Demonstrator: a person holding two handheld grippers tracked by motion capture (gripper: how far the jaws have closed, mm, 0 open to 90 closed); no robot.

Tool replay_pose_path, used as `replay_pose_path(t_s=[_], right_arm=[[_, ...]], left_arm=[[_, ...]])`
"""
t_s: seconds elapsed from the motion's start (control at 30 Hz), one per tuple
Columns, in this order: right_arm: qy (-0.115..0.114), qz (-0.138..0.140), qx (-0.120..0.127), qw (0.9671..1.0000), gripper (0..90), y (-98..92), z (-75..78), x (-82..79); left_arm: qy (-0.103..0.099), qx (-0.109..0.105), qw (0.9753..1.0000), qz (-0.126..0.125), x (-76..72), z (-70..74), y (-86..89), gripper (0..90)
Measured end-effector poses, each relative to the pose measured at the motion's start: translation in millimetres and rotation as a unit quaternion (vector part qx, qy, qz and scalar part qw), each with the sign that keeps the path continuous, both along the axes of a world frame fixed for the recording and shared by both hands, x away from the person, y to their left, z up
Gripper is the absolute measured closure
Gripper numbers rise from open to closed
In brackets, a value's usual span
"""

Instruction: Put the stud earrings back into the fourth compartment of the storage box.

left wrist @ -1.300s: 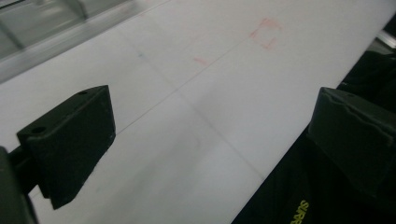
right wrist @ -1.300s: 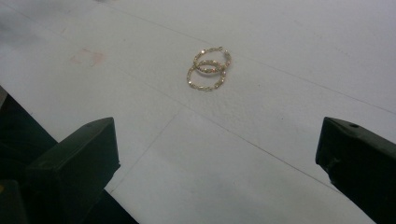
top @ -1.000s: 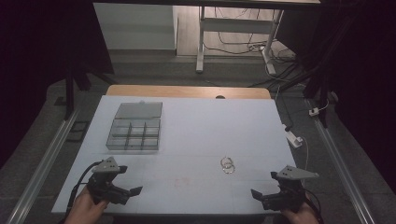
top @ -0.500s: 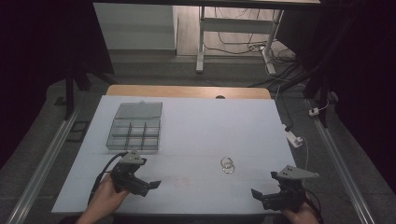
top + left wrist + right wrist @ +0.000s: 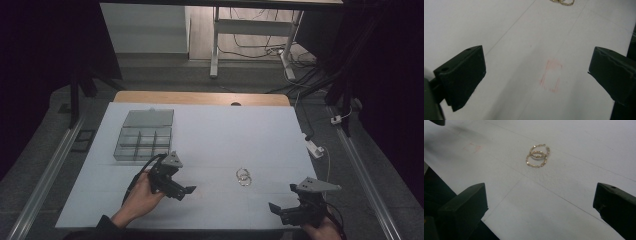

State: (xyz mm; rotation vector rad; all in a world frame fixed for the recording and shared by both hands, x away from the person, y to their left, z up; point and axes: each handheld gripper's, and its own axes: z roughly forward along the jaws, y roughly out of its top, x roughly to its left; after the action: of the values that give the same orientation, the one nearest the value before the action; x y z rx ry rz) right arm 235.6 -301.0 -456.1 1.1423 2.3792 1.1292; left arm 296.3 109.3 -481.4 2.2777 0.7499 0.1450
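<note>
Two gold hoop earrings [image 5: 243,176] lie overlapping on the white table [image 5: 220,130], right of centre. In the right gripper view the earrings [image 5: 537,155] rest well ahead of my right gripper [image 5: 540,202], whose jaws stand wide apart and empty. That right gripper [image 5: 278,209] sits at the front right edge of the table. My left gripper [image 5: 184,191] hovers left of the earrings, pointing towards them, open and empty. In the left gripper view, between the spread jaws of the left gripper [image 5: 536,75], a faint red mark [image 5: 551,78] shows on the table, and a bit of the earrings [image 5: 563,2] at the top edge.
A grey compartment box [image 5: 145,136] with its lid open stands at the back left of the table. A white power strip [image 5: 314,147] and cable hang off the right edge. Metal rails run along both sides on the floor.
My left gripper has moved forward and to the right, from the front left corner towards the table's middle. The right gripper and the earrings have stayed put.
</note>
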Motion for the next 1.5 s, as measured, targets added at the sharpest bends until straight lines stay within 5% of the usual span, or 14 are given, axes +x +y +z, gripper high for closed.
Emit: replay_pose_path(t_s=[0.37, 0.6, 1.0, 1.1, 1.23, 1.5], right_arm=[[0.0, -0.001, 0.001, 1.0, 0.0, -0.5, -0.2, 0.4], [0.002, -0.003, 0.004, 1.0, 0.0, -1.1, -0.2, 0.5], [0.004, -0.003, 0.009, 0.9999, 0.0, -2.6, 0.0, 0.8], [0.003, 0.0, 0.007, 1.0, 0.0, -1.6, -0.3, 0.5], [-0.001, 0.001, -0.003, 1.0, 0.0, 0.5, -0.6, -0.1], [-0.001, 0.003, -0.01, 0.9999, 0.0, 1.8, -0.6, -0.6]], left_arm=[[-0.017, 0.013, 0.9991, -0.036, 26.7, -3.4, -47.0, 0.4], [-0.01, 0.01, 0.9982, -0.058, 41.6, -8.7, -80.1, 0.3], [-0.01, 0.03, 0.994, -0.105, 56.0, -23.0, -129.9, 4.4], [-0.018, 0.034, 0.9931, -0.111, 57.4, -23.3, -139.9, 12.1], [-0.019, 0.033, 0.9917, -0.123, 59.3, -24.6, -150.2, 34.3], [-0.002, 0.019, 0.991, -0.132, 62.5, -32.9, -163.5, 68.7]])
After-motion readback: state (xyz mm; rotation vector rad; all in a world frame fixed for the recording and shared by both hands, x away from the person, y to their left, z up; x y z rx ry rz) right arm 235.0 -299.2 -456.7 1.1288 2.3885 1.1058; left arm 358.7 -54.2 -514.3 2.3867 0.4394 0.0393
